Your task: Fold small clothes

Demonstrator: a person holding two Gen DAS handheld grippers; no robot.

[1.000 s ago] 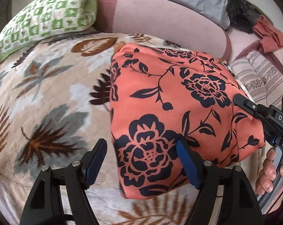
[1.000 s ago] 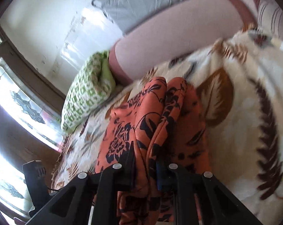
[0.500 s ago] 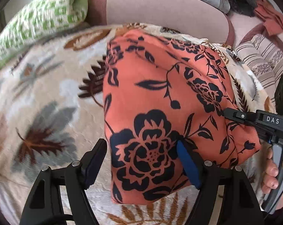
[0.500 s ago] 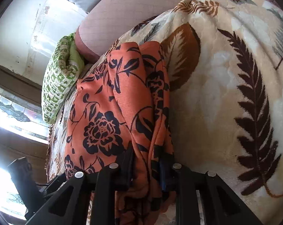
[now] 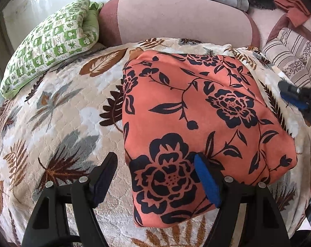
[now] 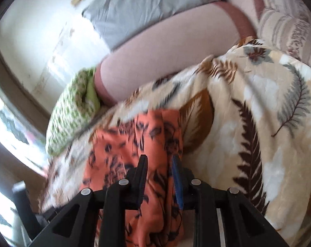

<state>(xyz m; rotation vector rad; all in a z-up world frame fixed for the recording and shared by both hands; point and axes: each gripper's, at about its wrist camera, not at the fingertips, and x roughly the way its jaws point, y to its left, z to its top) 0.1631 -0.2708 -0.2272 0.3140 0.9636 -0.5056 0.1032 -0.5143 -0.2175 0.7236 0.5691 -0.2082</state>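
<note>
Orange floral garment is seen folded flat on the leaf-print blanket, the green checked pillow lying well off its far left corner. Left gripper is held spread wide over the garment's near left corner, nothing pinched. Right gripper is found at the garment's right edge; its jaws have just been opening, cloth probably released, though blur hampers judgement.
</note>
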